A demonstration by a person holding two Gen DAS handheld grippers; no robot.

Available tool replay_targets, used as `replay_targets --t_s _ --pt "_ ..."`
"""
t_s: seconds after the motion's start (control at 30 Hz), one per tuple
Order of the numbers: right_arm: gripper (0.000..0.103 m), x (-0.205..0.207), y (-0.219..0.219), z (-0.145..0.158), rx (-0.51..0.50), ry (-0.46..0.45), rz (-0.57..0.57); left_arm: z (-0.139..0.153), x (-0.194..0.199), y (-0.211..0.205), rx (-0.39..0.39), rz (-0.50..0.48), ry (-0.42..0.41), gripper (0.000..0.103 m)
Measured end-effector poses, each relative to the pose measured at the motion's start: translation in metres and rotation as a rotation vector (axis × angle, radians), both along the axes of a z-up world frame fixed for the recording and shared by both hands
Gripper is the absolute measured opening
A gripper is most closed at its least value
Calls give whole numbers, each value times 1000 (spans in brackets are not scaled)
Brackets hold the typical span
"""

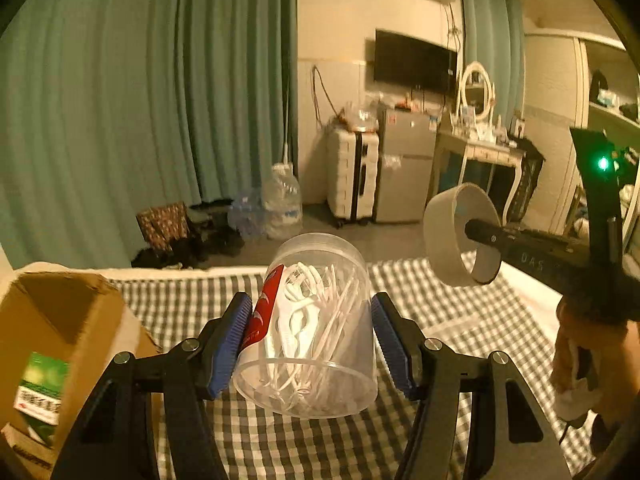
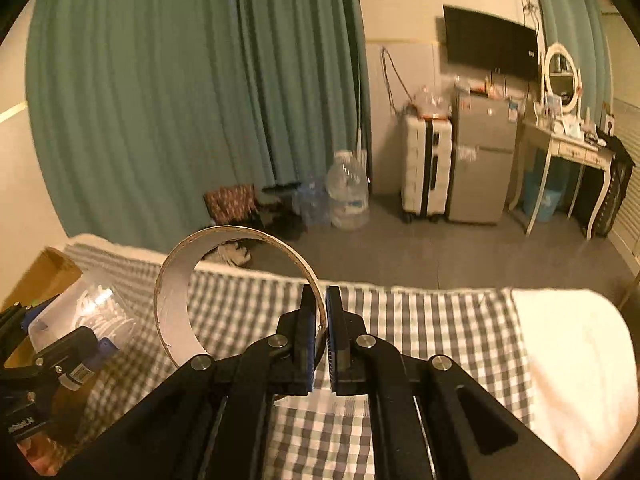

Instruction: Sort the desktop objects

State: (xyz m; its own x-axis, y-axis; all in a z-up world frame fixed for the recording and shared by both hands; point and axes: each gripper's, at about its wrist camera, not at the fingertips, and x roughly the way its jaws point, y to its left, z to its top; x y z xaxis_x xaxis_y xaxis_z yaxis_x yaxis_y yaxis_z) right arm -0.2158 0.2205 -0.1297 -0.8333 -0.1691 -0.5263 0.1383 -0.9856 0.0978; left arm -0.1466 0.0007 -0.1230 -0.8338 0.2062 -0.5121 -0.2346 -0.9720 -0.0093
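Note:
A clear plastic jar of white floss picks (image 1: 316,328) with a red label hangs above the checked cloth (image 1: 480,320), and my left gripper (image 1: 310,306) is shut on its sides with both blue pads pressed against it. My right gripper (image 2: 320,312) is shut on the wall of a white cardboard tape ring (image 2: 176,292), which it holds up in the air. The same tape ring (image 1: 444,240) shows at the right of the left wrist view. At the left edge of the right wrist view the jar (image 2: 80,312) appears again.
An open cardboard box (image 1: 56,320) stands at the left end of the cloth-covered surface; the box (image 2: 40,276) also shows in the right wrist view. Beyond the far edge lies floor with water bottles (image 2: 348,192), a suitcase (image 2: 426,168) and a small fridge (image 2: 480,160).

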Motion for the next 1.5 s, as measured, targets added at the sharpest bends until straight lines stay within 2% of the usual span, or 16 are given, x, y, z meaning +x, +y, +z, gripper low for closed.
replay_targets --t_s 0.17,0.3,0.43,0.6,0.8,0.83,0.87,0.9,1.0,1.07,1.1,1.13,1.17,1.2,1.3,1.5 --pt "5 20 5 25 -59 33 14 22 22 -9 -6 49 27 63" --pt "5 33 4 38 -52 60 18 39 33 -19 3 84 57 63" --pt "5 47 1 46 -56 71 25 51 42 -24 4 110 85 63" --pt "5 73 -9 56 -43 80 61 61 53 -30 32 121 79 63" --pt "5 99 -14 63 -68 83 67 82 72 -41 36 150 120 59" --pt "5 101 -17 64 -78 74 76 85 75 -45 44 150 127 32" --pt "5 102 -17 65 -90 68 86 86 76 -46 39 154 127 13" --pt "5 105 -21 68 -106 64 98 87 77 -48 30 161 121 7" --pt "5 112 -33 73 -84 77 110 81 73 -61 45 158 84 7" --pt "5 115 -40 74 -68 82 114 61 65 -70 49 110 -23 12" --pt "5 116 -43 74 -67 82 122 47 59 -72 20 139 -68 32" --pt "5 116 -47 74 -67 82 130 35 56 -74 -19 167 -94 73" --pt "5 116 -51 73 -59 87 138 27 54 -74 -50 191 -111 87" --pt "5 116 -53 73 -52 89 142 16 54 -77 -69 207 -131 93" --pt "5 116 -58 70 -44 88 157 1 62 -82 -43 193 -199 93" --pt "5 106 -48 61 -98 66 163 -22 79 -74 -51 188 -214 93"
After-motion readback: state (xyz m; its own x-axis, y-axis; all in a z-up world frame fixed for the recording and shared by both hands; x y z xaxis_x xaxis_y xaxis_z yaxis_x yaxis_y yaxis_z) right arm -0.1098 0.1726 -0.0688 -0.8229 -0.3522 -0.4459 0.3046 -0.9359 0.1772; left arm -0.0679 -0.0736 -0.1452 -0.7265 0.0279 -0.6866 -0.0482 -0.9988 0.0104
